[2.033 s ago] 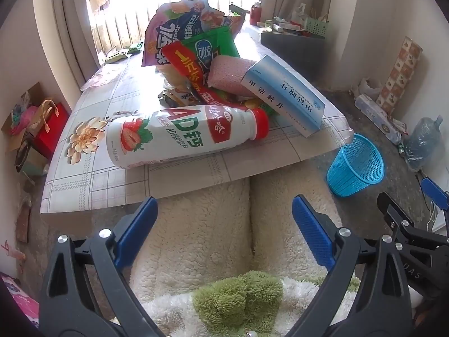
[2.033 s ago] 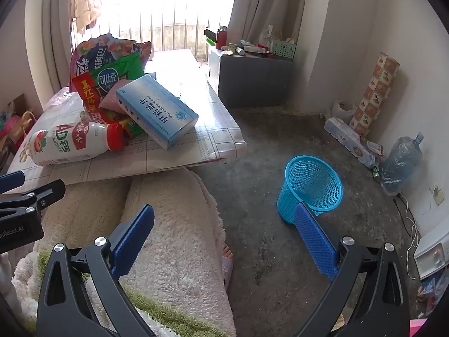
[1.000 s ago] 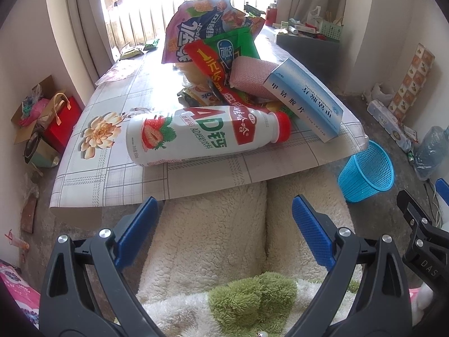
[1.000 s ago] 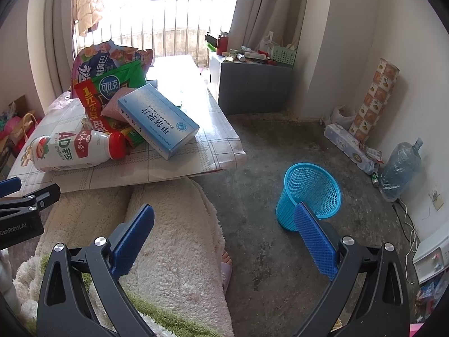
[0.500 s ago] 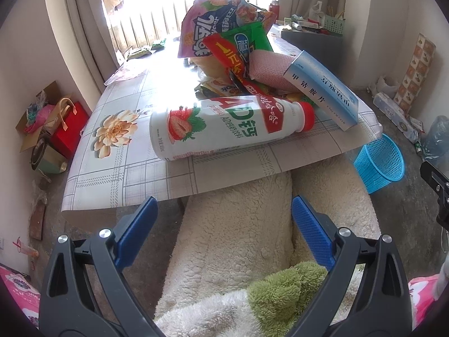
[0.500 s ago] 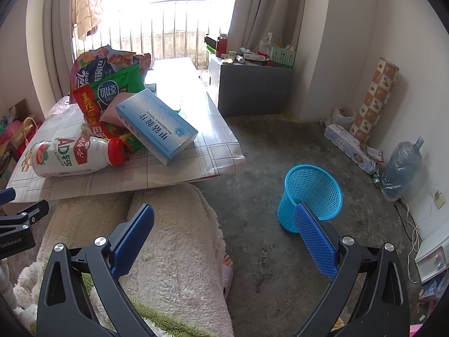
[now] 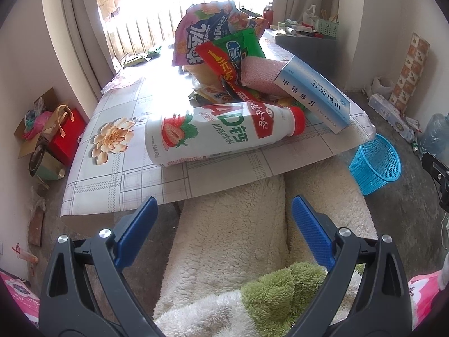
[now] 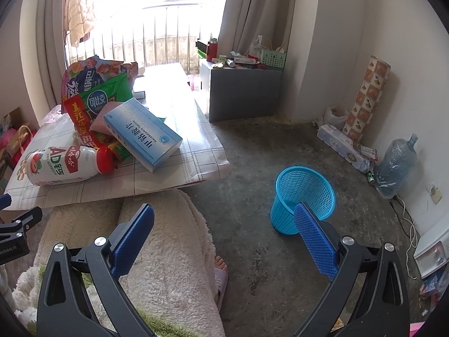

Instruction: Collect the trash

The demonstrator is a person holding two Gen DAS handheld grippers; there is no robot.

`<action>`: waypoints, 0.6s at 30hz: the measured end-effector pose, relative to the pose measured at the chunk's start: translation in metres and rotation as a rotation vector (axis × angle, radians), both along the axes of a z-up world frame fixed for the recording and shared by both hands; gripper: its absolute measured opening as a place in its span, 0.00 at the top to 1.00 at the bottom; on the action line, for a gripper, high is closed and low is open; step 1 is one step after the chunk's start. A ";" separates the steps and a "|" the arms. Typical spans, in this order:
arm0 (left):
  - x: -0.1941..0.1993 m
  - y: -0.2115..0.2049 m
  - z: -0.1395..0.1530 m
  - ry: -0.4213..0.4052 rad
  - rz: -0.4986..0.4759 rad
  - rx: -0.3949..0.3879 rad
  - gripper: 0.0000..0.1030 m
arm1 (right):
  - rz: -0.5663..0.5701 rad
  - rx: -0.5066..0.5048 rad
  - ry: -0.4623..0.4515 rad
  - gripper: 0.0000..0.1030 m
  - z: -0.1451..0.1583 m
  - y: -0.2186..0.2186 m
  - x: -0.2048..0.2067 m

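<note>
Blue mesh bin [image 8: 304, 196] stands upright on the concrete floor [image 8: 266, 151], to the right of the worktop [image 7: 224, 165] and well apart from it. Its mouth is open and it looks empty, so it is judged to be the receptacle for the trash.

The trash lies heaped at the near right end of the worktop. A white bottle [image 7: 221, 132] with a red cap lies on its side along the near edge, cap to the right. Behind it, a pale blue box [image 7: 313, 95] rests tilted, its far end propped on a pink pad [image 7: 261, 75] and its near corner down on the worktop. Snack bags [image 7: 221, 45] stand crumpled at the far side of the heap, leaning on one another.

Left claw [image 7: 223, 230] is released, jaws wide and holding nothing. It hangs short of the worktop edge, above the person's fleece-clad lap [image 7: 233, 238], and faces the bottle. Judgement: the bottle is nearest and unobstructed, hence the likely first pick.

Right claw [image 8: 224, 236] is likewise released and empty. It hangs over the right knee and points towards the floor and the bin, one jaw overlapping the bin in view.

No item has yet been collected. Risk noted: the bottle is round and may roll off the near edge when gripped, and pulling it could disturb the box leaning nearby.
</note>
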State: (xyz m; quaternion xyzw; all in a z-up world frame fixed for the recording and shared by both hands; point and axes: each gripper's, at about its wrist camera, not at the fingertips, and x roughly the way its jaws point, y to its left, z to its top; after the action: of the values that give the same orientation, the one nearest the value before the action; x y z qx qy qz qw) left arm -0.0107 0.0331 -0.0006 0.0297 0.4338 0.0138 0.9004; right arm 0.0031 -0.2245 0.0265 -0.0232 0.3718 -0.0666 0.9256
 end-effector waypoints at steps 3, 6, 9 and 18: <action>0.001 0.001 0.000 0.004 0.005 -0.004 0.10 | 0.005 -0.001 0.002 0.06 0.000 0.000 0.000; 0.001 0.002 -0.001 0.008 0.007 -0.006 0.10 | 0.010 -0.003 0.005 0.06 -0.001 0.001 0.001; 0.002 0.002 -0.002 0.012 0.008 -0.007 0.10 | 0.011 -0.004 0.006 0.06 -0.001 0.002 0.001; 0.003 0.004 -0.003 0.015 0.017 -0.008 0.10 | 0.014 -0.005 0.009 0.06 -0.003 0.004 0.001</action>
State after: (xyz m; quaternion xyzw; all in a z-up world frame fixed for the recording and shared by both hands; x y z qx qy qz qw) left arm -0.0080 0.0374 -0.0036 0.0226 0.4410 0.0196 0.8970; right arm 0.0043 -0.2200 0.0237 -0.0285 0.3757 -0.0609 0.9243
